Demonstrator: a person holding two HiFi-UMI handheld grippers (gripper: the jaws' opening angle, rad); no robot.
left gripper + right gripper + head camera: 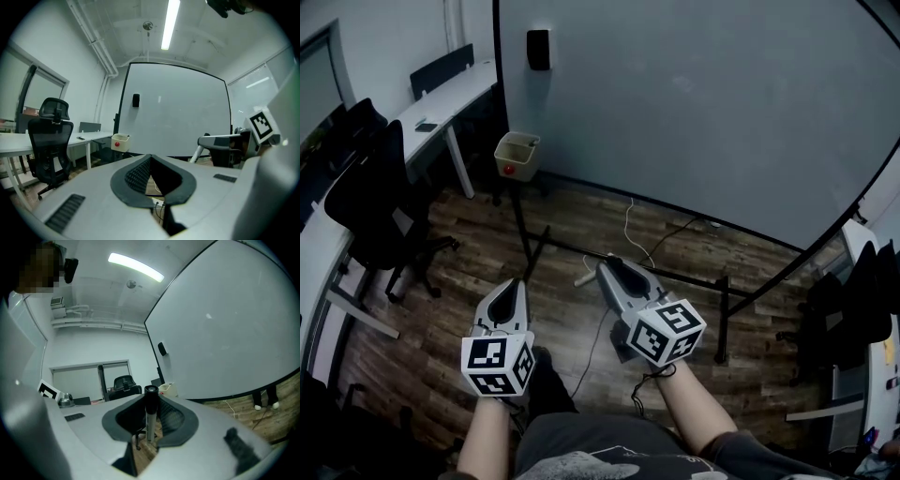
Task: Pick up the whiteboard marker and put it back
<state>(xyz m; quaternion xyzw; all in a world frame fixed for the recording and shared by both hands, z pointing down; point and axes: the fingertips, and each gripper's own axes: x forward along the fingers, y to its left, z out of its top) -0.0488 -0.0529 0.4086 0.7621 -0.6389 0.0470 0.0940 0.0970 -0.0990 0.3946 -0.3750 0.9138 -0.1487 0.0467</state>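
The person is standing on a wood floor [581, 211], facing a large whiteboard [694, 112] on a black stand, and is holding both grippers out low in front of the body.

The right gripper [614, 266] is clamping the whiteboard marker [150, 416] close to its jaw tips. Its jaws are standing partly apart, only as wide as the barrel, and the ribbed pads [174, 420] are pressing on the marker from both sides. In the right gripper view the marker's long axis is running up and down, crosswise to the jaws. The black cap [151, 397] is pointing up and sticking out above the jaws, while the pale barrel is reaching down between them. The marker is lining up with the upright office chair [123, 383] seen beyond it, so it is standing roughly vertical. It is hanging above the floor, on the near side of the board and well apart from it.

The left gripper [514, 284] is hovering just to the left of the right one. Its jaw tips are meeting and nothing is sitting between them.

At the far left end of the board a cream bin [517, 155] is hanging on the stand, and a small black block [538, 49] is sitting on the board above it. A white desk [441, 103] is standing further left.
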